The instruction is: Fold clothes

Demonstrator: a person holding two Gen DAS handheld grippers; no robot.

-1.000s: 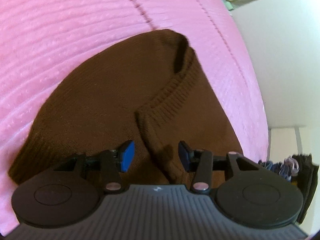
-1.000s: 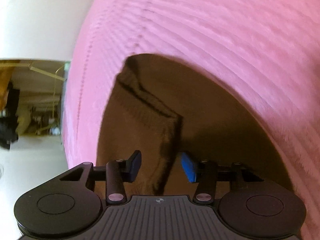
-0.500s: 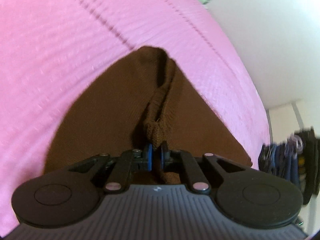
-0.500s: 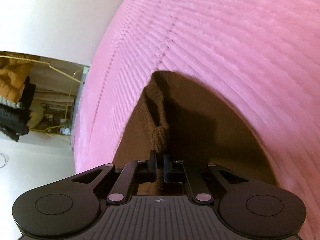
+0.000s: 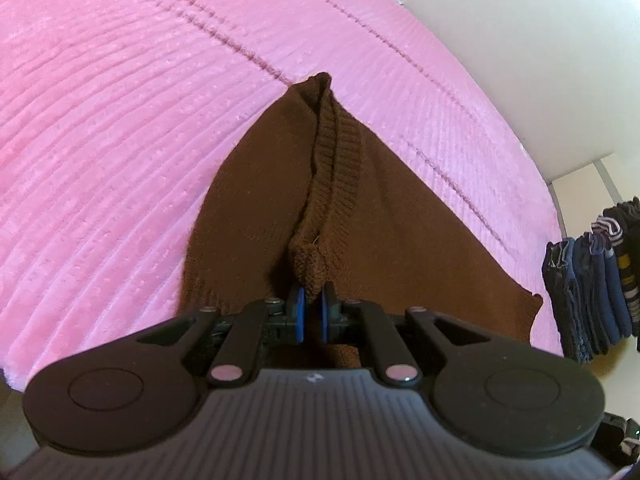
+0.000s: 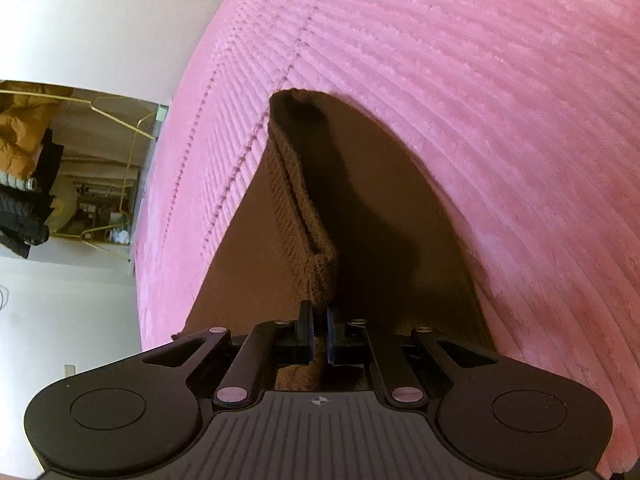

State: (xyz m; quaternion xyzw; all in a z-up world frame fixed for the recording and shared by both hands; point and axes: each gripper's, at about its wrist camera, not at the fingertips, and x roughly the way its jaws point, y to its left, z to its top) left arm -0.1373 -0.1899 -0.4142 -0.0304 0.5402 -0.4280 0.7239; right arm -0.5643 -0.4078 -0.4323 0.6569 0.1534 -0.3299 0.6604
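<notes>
Gripping the ribbed edge of the brown knitted sweater (image 5: 260, 208), the left gripper (image 5: 311, 307) and right gripper (image 6: 318, 334) were both closed on it; a second before they stood open. The sweater lay on the pink ribbed blanket (image 5: 120, 120), apparently ready for lifting into a fold.

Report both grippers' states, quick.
Left gripper: closed on the brown sweater.
Right gripper: closed on the same sweater's ribbed edge.
</notes>
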